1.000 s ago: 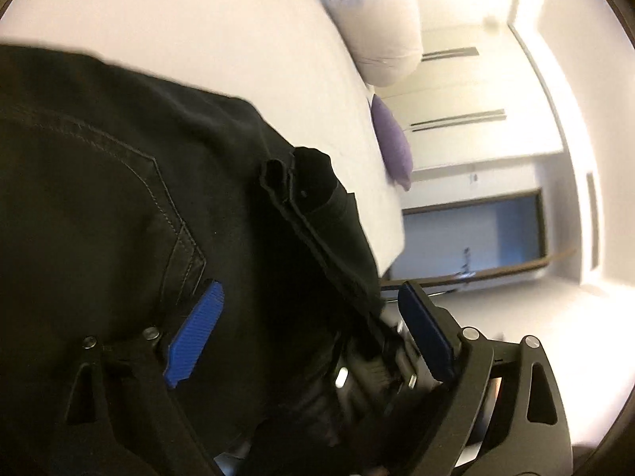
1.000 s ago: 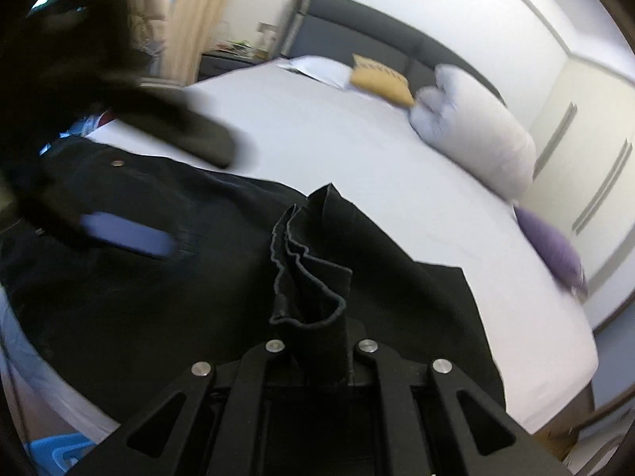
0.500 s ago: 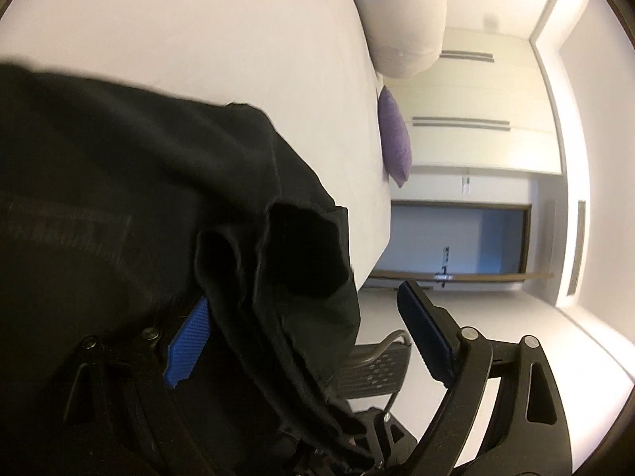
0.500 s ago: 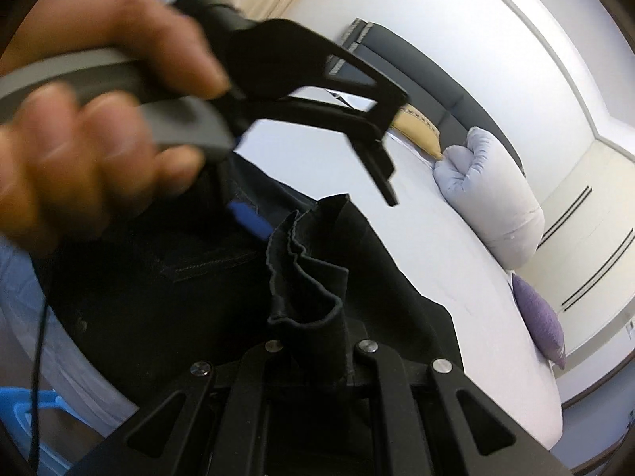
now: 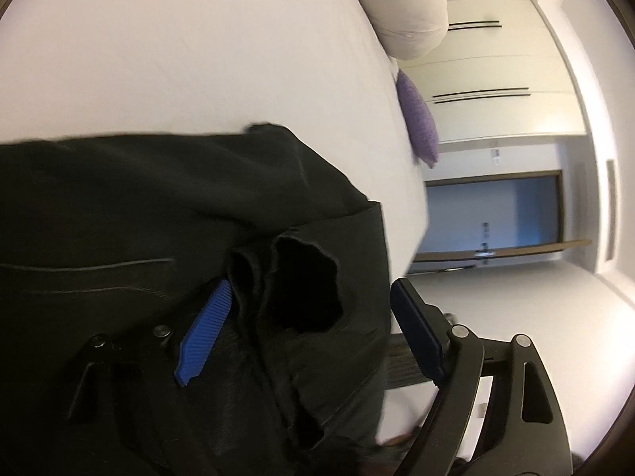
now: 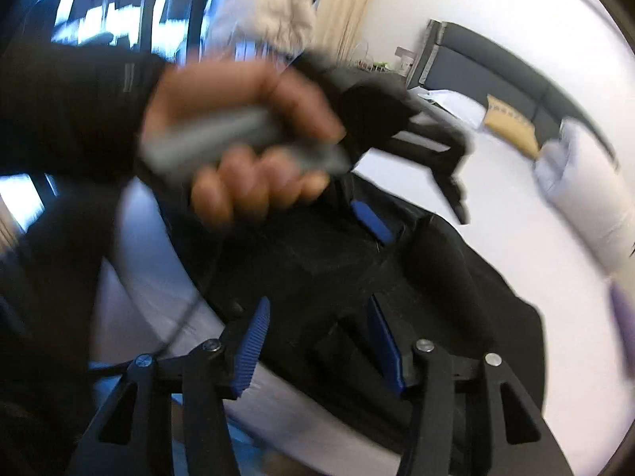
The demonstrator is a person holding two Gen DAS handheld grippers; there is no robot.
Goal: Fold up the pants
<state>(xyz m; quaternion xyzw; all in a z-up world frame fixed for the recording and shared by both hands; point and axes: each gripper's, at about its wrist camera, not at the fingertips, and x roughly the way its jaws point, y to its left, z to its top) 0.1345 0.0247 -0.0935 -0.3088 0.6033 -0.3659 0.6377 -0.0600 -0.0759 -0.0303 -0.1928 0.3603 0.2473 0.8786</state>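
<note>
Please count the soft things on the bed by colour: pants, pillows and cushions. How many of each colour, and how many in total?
Black: 1, the pants
White: 2, the big rolled pillow and the flat pillow
Purple: 1, the cushion
Yellow: 1, the cushion
Total: 5

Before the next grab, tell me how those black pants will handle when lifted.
Probably floppy: the black pants bunch into loose folds at the hem. Likely heavyish, since the thick cloth slumps over the bed edge. Probably not slippery.
</note>
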